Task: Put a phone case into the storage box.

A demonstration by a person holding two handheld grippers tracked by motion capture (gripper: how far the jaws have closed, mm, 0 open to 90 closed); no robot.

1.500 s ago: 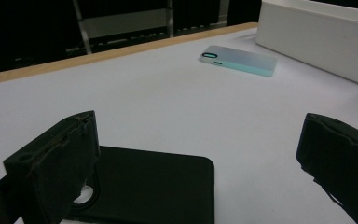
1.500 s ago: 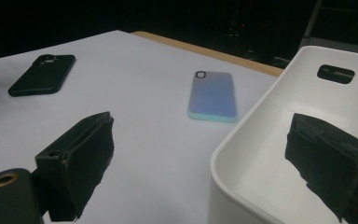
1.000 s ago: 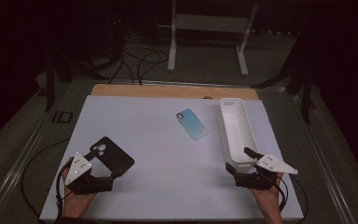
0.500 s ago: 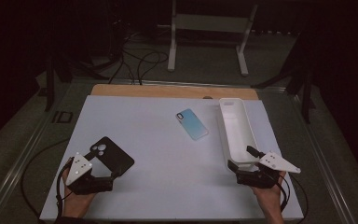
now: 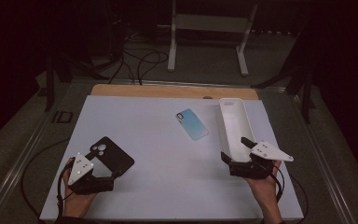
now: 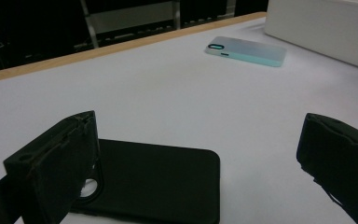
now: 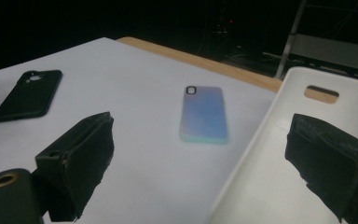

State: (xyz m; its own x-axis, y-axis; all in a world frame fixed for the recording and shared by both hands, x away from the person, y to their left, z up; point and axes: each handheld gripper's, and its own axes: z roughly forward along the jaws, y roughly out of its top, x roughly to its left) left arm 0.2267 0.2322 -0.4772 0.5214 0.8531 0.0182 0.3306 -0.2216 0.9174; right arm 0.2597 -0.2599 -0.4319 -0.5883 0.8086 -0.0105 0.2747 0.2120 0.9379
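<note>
Meanwhile, the left gripper (image 5: 103, 173) sits with jaws spread at the near end of a black phone case (image 5: 113, 156), partly masking it; the right gripper (image 5: 237, 150), likewise spread, straddles a white tray's (image 5: 230, 123) near wall, its end cut off.

Your right gripper (image 7: 205, 163) has its jaws spread wide, the right-hand one hanging over the white phone case (image 7: 279, 163), the other above bare white tabletop (image 7: 121, 84). Between them, farther off, lies the pale blue phone case (image 7: 204, 113). The black phone case (image 7: 28, 94) sits far left.
</note>
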